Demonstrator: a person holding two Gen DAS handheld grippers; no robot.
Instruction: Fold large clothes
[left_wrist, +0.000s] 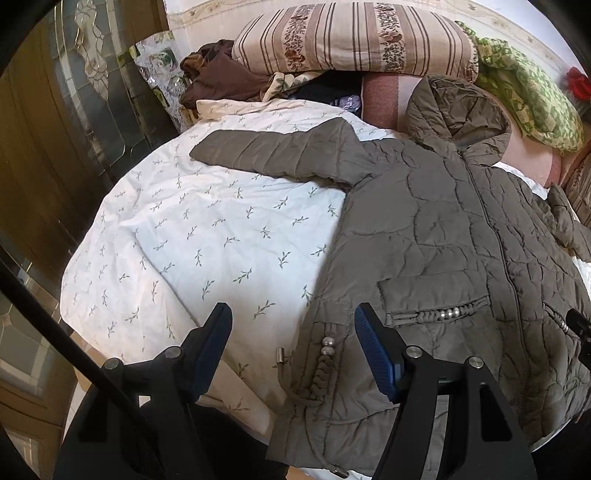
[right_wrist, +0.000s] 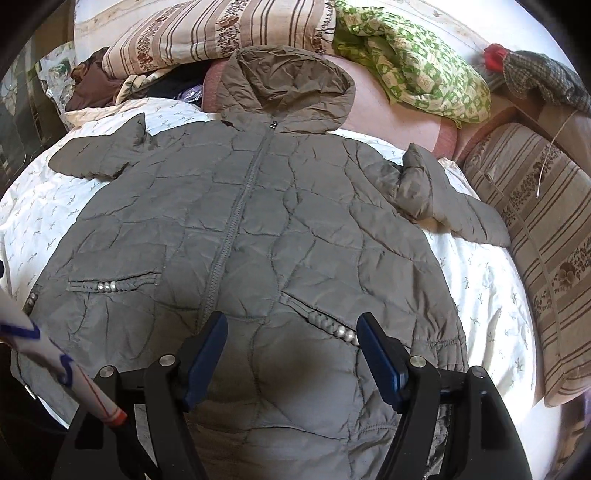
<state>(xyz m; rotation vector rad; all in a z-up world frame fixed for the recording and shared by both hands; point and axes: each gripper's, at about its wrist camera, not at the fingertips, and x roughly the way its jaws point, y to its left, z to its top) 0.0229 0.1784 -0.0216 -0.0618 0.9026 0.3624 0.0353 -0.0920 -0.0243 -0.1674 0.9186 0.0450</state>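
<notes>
A grey-brown quilted hooded jacket (right_wrist: 280, 206) lies face up and zipped on a white leaf-print bedsheet (left_wrist: 207, 236), hood toward the pillows. One sleeve (left_wrist: 269, 155) stretches out flat to the left; the other sleeve (right_wrist: 439, 195) lies bent at the right. My left gripper (left_wrist: 293, 328) hovers open over the jacket's lower left hem corner (left_wrist: 317, 354), its blue pads apart with nothing pressed between them. Above the lower front, near the beaded right pocket (right_wrist: 332, 326), my right gripper (right_wrist: 291, 332) is open too and holds nothing.
Striped floral pillows (left_wrist: 354, 37) and a green patterned blanket (right_wrist: 413, 62) are piled at the head. Brown clothing (left_wrist: 218, 74) lies at the back left. A striped cushion (right_wrist: 546, 229) runs along the right. A dark wooden wardrobe (left_wrist: 55, 129) stands left of the bed.
</notes>
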